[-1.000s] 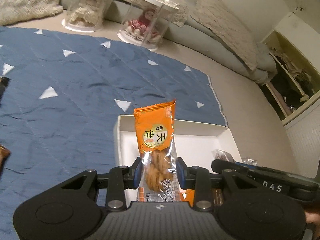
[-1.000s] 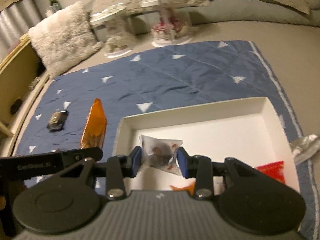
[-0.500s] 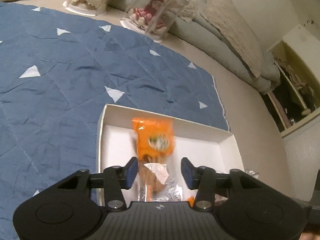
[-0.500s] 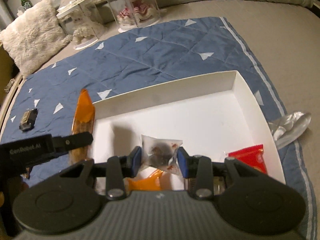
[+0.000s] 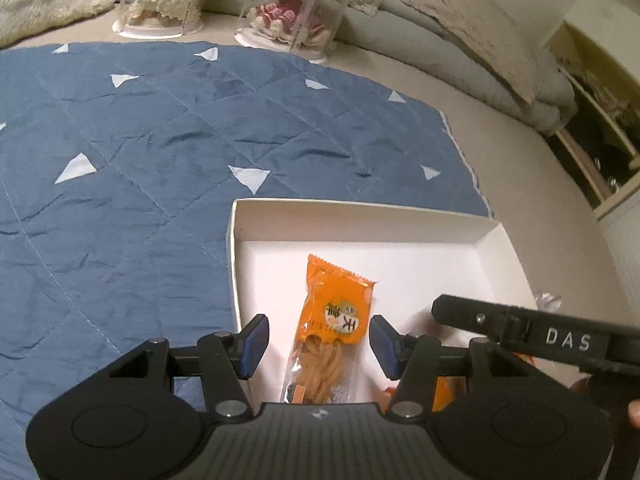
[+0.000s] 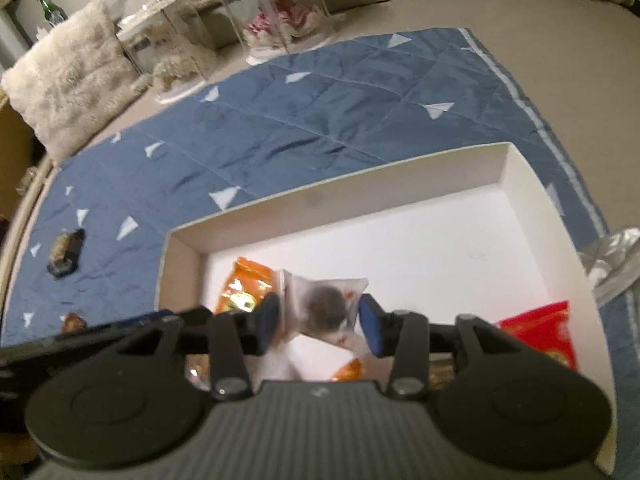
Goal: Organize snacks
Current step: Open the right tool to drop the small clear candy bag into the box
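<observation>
A white shallow box (image 5: 360, 216) lies on a blue quilt. In the left wrist view my left gripper (image 5: 318, 346) is open over the box, and the orange snack packet (image 5: 334, 320) lies flat on the box floor between its fingers. In the right wrist view my right gripper (image 6: 320, 322) is open above the box (image 6: 360, 184); a clear snack packet (image 6: 324, 304), blurred, sits loose between its pads. The orange packet (image 6: 244, 288) lies just left of it. A red packet (image 6: 540, 330) lies at the box's right side.
The blue quilt (image 5: 160, 128) spreads left and behind the box. A dark wrapped snack (image 6: 66, 252) and a small brown one (image 6: 74, 322) lie on the quilt at left. Two clear display cases with dolls (image 5: 296, 8) stand at the back. A crumpled clear wrapper (image 6: 616, 256) lies right of the box.
My left gripper opened and dropped the orange packet into the box. My right gripper moved lower over the box and opened, and the clear packet has come loose.
</observation>
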